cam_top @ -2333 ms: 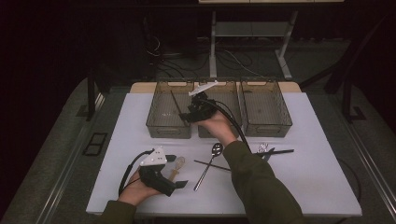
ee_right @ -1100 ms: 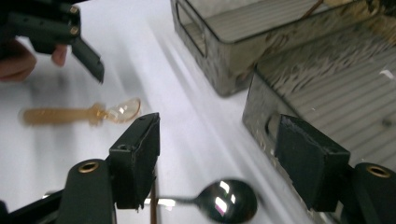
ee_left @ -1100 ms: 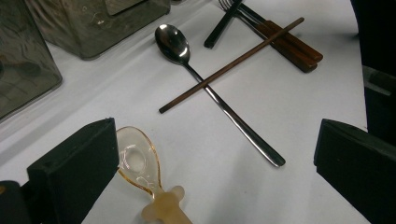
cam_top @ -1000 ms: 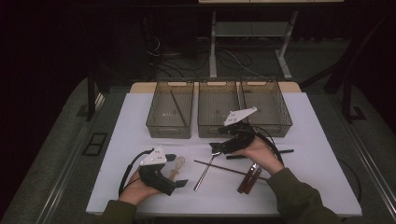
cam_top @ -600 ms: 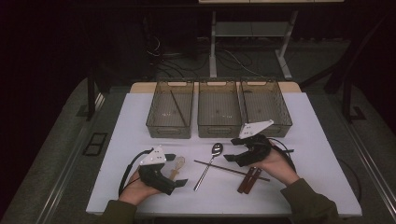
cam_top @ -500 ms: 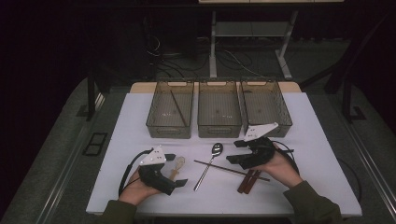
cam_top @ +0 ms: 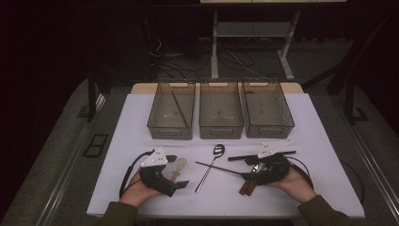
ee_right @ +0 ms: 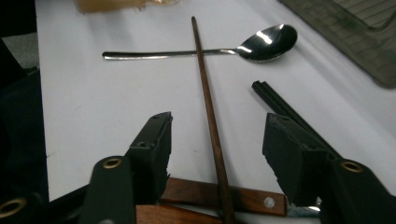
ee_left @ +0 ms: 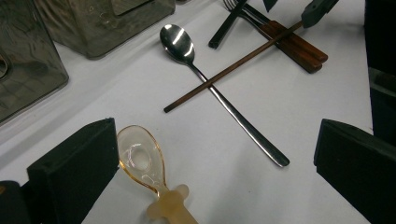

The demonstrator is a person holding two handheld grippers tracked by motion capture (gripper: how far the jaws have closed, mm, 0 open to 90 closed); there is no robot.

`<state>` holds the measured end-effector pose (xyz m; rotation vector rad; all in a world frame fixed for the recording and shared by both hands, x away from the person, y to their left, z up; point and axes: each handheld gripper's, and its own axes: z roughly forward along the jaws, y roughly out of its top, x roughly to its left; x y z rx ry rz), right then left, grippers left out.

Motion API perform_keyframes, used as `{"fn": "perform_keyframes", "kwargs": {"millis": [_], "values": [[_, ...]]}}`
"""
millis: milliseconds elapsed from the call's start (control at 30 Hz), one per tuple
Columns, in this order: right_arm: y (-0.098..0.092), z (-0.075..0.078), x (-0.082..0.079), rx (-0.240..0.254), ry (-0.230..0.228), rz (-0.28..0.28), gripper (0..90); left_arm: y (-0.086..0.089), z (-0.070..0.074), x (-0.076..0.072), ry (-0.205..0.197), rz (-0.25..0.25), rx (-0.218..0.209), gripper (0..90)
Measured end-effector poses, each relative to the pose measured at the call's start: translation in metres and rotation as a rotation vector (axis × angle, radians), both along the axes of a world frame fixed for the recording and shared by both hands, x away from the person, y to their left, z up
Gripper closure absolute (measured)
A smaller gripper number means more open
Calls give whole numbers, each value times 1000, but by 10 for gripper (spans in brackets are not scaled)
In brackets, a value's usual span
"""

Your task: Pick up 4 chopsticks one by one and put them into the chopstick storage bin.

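My right gripper (cam_top: 245,170) stands open low over the table's front right. Its jaws straddle the near end of a brown chopstick (ee_right: 205,93) without touching it. That chopstick (cam_top: 219,168) lies across the handle of a metal spoon (cam_top: 218,150) and over two wood-handled utensils (ee_right: 196,193). My left gripper (cam_top: 178,171) rests open at the front left, with a clear plastic spoon (ee_left: 140,161) lying between its jaws, close to the left one. A pair of black chopsticks (ee_right: 280,107) lies just right of the brown one.
Three clear bins stand in a row at the back: left (cam_top: 170,134), middle (cam_top: 221,134) and right (cam_top: 268,133). A brown chopstick (cam_top: 179,109) lies in the left bin. White tabletop (cam_top: 320,141) stretches to the right.
My right gripper came back from over the middle bin to the front right and settled, open, around the brown chopstick. My left gripper stayed put.
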<state>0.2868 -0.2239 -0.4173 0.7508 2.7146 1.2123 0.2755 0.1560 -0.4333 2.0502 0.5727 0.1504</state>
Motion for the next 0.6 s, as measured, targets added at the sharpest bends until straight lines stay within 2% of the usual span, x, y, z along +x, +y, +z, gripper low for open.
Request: {"fn": "perform_keyframes", "kwargs": {"millis": [300, 500, 600], "values": [[8, -12, 1, -62, 18, 23, 583, 0, 0, 0, -2, -2, 1, 0], [6, -14, 4, -58, 39, 40, 664, 0, 0, 0, 2, -3, 2, 0], [7, -18, 6, -78, 53, 43, 688, 0, 0, 0, 2, -2, 2, 0]]}}
